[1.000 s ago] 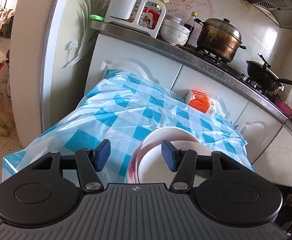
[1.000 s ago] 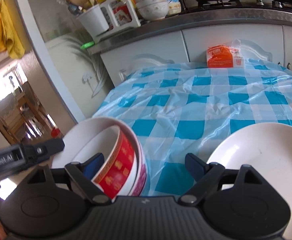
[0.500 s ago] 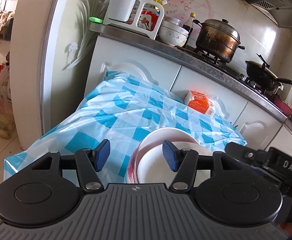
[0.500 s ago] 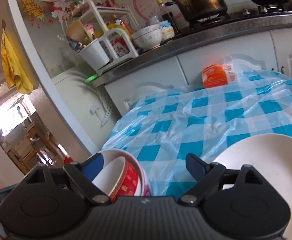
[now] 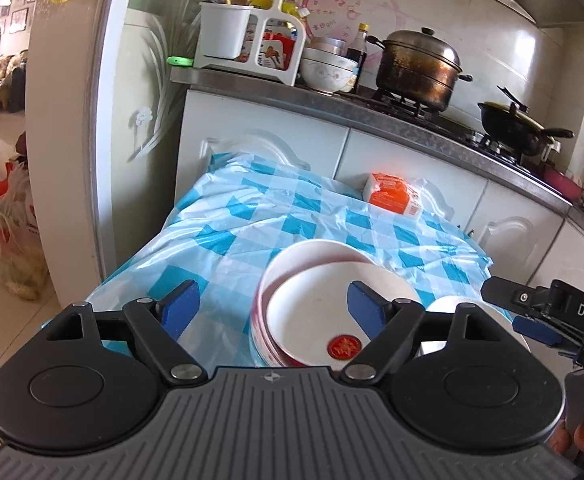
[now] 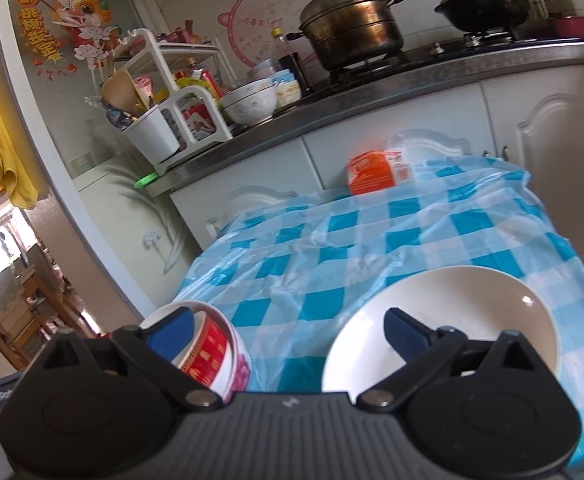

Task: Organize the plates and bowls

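Observation:
Two nested bowls sit at the near edge of the blue-checked table: a white bowl with a red band and red emblem inside a larger pink-rimmed bowl. A wide white plate lies to their right; its rim shows in the left wrist view. My left gripper is open and empty, above the nested bowls. My right gripper is open and empty, raised between the bowls and the plate; it shows in the left wrist view.
An orange packet lies at the table's far edge against white cabinets. The counter behind holds a white rack, a bowl, a steel pot and a black wok. A doorway opens at left.
Both grippers have risen and pulled back from the table. The right gripper has come out of the nested bowls, which stay on the table.

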{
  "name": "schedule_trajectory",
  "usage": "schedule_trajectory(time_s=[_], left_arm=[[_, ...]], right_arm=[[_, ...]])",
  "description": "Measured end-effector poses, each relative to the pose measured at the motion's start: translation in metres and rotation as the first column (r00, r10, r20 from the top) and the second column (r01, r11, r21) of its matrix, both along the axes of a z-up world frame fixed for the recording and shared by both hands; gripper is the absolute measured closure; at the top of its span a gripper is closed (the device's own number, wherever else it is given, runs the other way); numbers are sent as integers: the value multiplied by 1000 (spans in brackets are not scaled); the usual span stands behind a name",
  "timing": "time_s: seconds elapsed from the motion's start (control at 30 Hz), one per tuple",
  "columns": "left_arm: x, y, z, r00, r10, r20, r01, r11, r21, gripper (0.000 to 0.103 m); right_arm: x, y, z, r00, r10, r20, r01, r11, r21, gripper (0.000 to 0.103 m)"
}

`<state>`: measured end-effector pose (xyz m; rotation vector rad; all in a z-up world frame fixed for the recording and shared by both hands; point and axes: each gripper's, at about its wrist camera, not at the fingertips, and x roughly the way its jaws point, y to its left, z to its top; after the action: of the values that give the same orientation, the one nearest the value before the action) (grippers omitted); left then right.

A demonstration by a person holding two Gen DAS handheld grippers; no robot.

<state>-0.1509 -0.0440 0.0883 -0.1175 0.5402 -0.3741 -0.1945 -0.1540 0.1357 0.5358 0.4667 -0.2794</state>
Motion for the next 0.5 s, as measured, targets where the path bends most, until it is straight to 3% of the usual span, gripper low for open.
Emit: schedule_trajectory(time_s=[0.5], left_arm=[[-35,-12,5,998,-63,-1,63,996,59,0]], right_arm=[[-41,20,16,996,-83,-20,80,989,-126,1]])
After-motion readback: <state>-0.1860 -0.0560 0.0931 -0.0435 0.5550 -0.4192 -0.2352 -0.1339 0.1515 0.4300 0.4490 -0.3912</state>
